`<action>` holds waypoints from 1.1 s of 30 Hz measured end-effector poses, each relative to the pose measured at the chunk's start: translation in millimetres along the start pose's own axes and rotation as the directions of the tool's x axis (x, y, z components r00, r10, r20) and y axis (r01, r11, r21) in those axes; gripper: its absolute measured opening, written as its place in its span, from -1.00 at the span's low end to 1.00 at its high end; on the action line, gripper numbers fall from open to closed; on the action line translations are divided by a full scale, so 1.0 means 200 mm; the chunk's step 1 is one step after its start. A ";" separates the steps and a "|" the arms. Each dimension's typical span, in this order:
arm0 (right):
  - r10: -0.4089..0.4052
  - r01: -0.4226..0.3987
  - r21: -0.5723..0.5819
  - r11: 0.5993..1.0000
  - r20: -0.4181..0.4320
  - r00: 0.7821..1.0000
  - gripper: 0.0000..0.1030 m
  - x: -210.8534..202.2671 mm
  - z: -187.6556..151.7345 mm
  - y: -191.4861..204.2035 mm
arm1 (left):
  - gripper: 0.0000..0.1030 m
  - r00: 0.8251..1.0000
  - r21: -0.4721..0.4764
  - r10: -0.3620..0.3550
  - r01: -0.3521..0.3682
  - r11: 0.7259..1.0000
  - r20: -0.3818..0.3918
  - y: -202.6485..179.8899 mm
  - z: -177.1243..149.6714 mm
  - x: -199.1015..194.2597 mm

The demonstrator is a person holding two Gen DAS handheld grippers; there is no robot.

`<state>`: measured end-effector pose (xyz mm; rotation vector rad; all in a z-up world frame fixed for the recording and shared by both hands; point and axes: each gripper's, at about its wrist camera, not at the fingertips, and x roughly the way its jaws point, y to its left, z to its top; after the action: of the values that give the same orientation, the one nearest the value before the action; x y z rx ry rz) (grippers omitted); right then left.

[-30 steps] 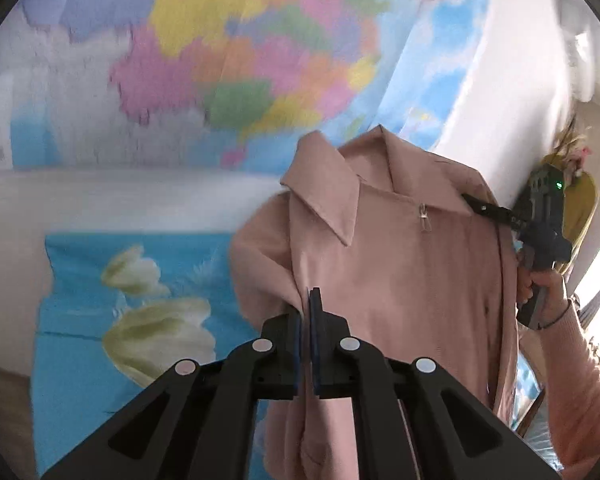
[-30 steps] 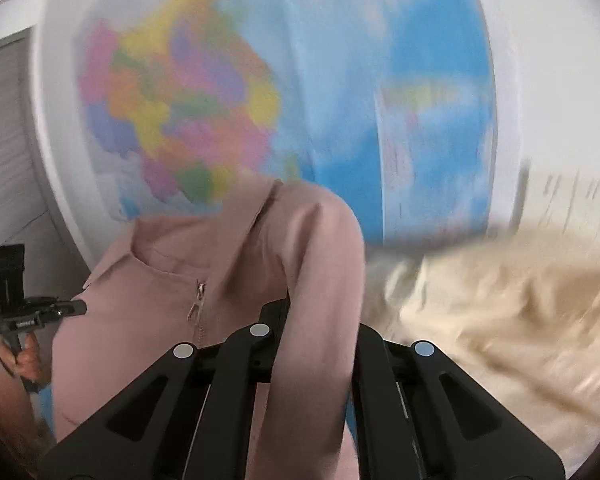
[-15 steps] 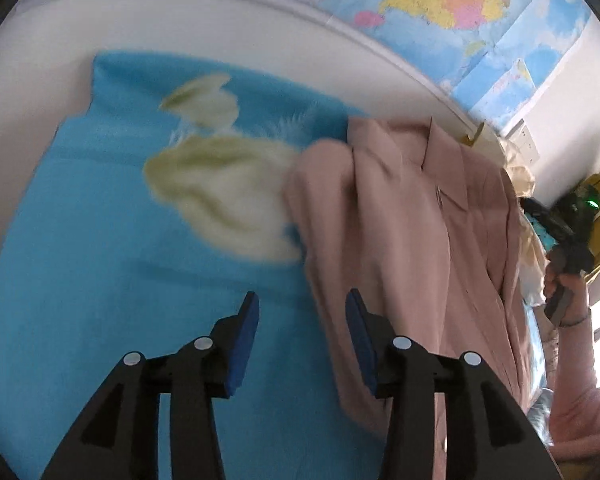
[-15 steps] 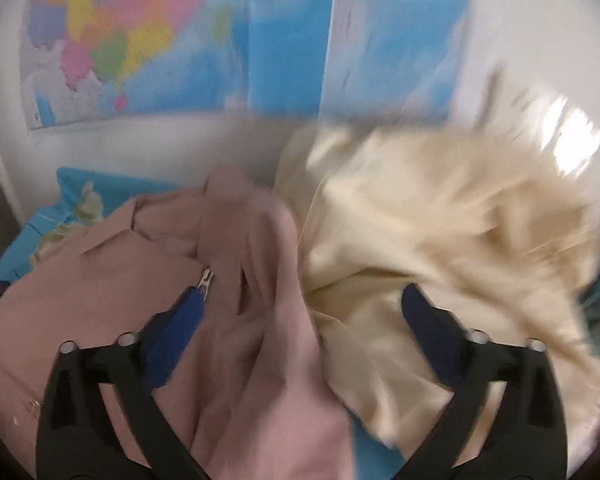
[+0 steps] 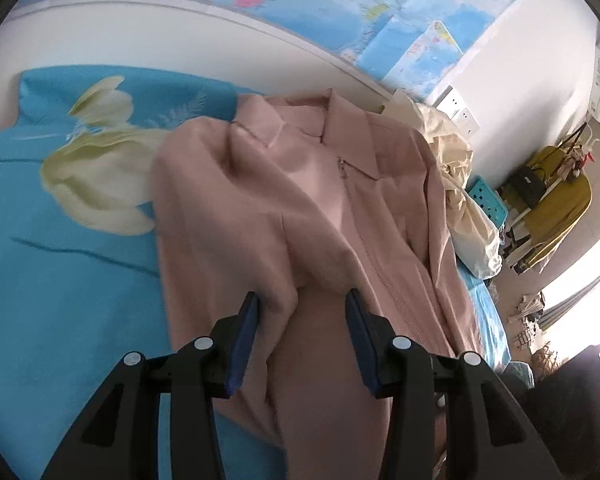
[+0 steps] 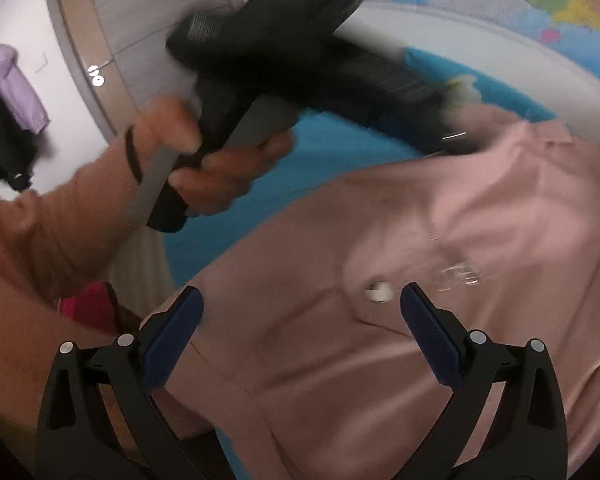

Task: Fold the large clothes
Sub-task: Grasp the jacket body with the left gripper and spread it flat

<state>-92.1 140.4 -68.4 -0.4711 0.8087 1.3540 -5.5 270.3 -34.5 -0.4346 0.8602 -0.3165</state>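
Seemingly flat — pink jacket (image 5: 300, 208) beneath both spread claws (image 5: 302, 308) (image 6: 302, 308).

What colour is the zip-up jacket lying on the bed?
Dusty pink, the jacket is plain with no pattern; the left wrist view shows it best.

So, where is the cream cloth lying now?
In the left wrist view, the cream cloth is bunched on the right side of the pink jacket, against its sleeve, on the blue bedspread below the wall sockets.
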 end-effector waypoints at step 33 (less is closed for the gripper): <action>0.082 -0.185 0.265 0.946 0.357 0.931 -0.97 -0.58 -0.08 -0.42 | -0.92 0.816 0.258 0.537 -0.578 0.774 0.215 -0.17 0.06 -0.49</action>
<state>-16.8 35.5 -4.4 0.0588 0.7450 1.3641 -58.9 286.5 52.8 0.1121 0.7550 0.1337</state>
